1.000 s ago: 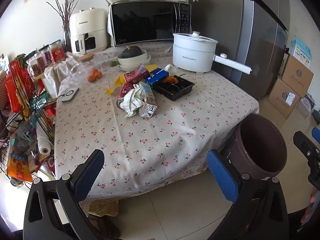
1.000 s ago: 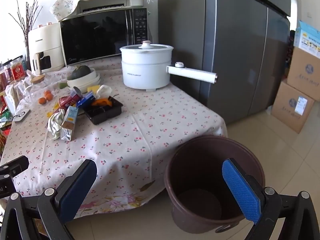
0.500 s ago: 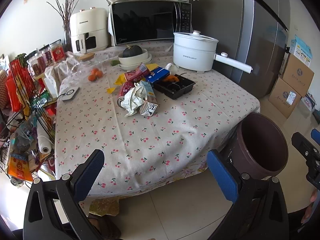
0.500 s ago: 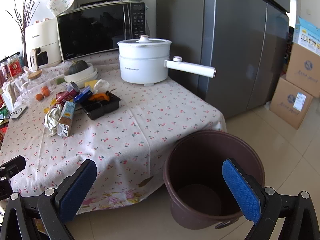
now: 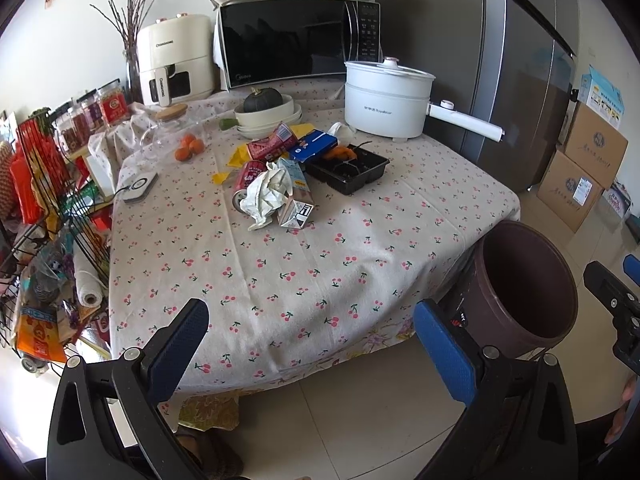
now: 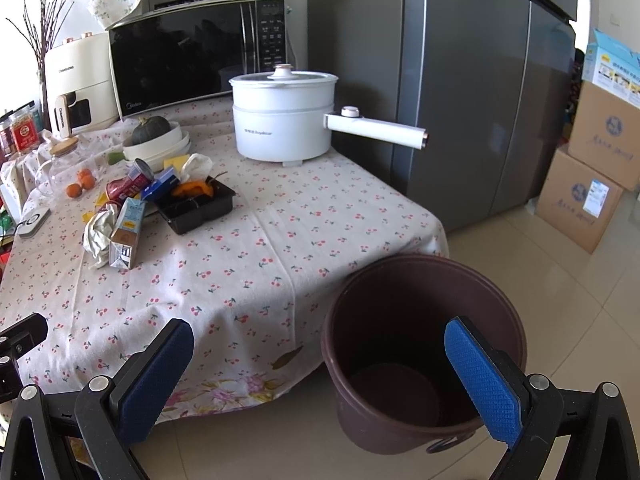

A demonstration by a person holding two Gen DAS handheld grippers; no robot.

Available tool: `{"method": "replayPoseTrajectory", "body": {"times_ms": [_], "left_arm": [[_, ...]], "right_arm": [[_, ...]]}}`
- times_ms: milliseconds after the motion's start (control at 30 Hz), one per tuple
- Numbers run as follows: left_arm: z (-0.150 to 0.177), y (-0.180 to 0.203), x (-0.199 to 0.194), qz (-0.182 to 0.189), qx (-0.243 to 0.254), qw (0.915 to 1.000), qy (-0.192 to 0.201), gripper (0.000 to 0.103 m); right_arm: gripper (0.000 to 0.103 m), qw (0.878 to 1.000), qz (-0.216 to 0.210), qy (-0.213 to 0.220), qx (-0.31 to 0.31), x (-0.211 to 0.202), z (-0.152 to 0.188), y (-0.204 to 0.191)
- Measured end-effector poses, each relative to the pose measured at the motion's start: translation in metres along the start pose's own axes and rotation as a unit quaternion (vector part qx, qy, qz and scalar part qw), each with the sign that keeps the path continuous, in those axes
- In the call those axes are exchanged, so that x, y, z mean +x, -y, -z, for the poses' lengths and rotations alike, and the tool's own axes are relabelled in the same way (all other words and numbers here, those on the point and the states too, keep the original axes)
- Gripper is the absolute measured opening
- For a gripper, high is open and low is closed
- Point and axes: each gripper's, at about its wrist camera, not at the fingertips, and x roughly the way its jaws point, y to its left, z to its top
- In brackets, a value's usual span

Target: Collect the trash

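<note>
A pile of trash lies mid-table: crumpled white paper (image 5: pixel 267 194), a milk carton (image 5: pixel 295 196), red cans (image 5: pixel 249 176), a blue box (image 5: pixel 316 147) and a black plastic tray (image 5: pixel 347 168). The carton (image 6: pixel 127 230) and tray (image 6: pixel 196 206) also show in the right wrist view. An empty brown bin (image 5: pixel 520 288) stands on the floor at the table's right corner, also seen in the right wrist view (image 6: pixel 420 344). My left gripper (image 5: pixel 308 344) is open, empty, before the table's front edge. My right gripper (image 6: pixel 320 368) is open, empty, near the bin.
A white electric pot (image 5: pixel 386 102) with a long handle, a microwave (image 5: pixel 298 42), an air fryer (image 5: pixel 174 62), bowls with a squash (image 5: pixel 266 112) and oranges (image 5: pixel 188 148) stand at the back. A wire rack (image 5: pixel 44 216) is left, a fridge (image 6: pixel 472 80) and cardboard boxes (image 6: pixel 592 184) right.
Both grippers have drifted slightly; the view has shifted a little toward the table. Both stay open and empty. Nothing on the table has moved.
</note>
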Motion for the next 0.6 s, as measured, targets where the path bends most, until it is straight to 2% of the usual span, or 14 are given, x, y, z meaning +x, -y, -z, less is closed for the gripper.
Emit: {"method": "replayPoseTrajectory", "body": {"times_ms": [600], "left_arm": [[-0.0001,0.0005,0.0002,0.000,0.000,1.0000,0.000,0.103]], "right_arm": [[0.103,1.000,0.004,-0.004,0.001,0.0020,0.0014,0.0007]]}}
